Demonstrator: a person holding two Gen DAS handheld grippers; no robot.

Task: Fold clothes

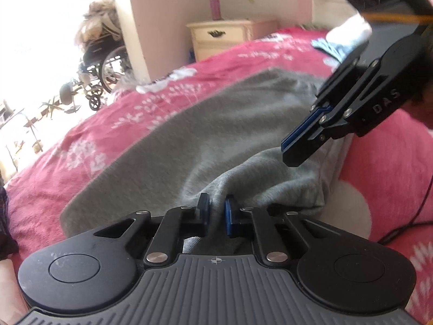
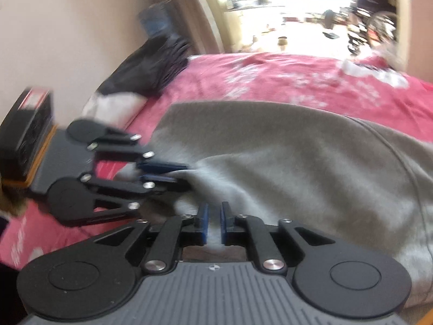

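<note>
While the grey garment [image 1: 173, 135] lies spread across the pink floral bedspread [image 1: 108, 124], the left gripper [image 1: 216, 211] at the garment's near edge is clamped on a raised fold of its cloth. To the right of that fold, the right gripper [image 2: 213, 224] hangs just above the garment, its pads close together with a thin ridge of grey cloth between them; whether they press it I cannot tell. Beyond the garment's far edge stands a cream nightstand [image 1: 216, 36].
</note>
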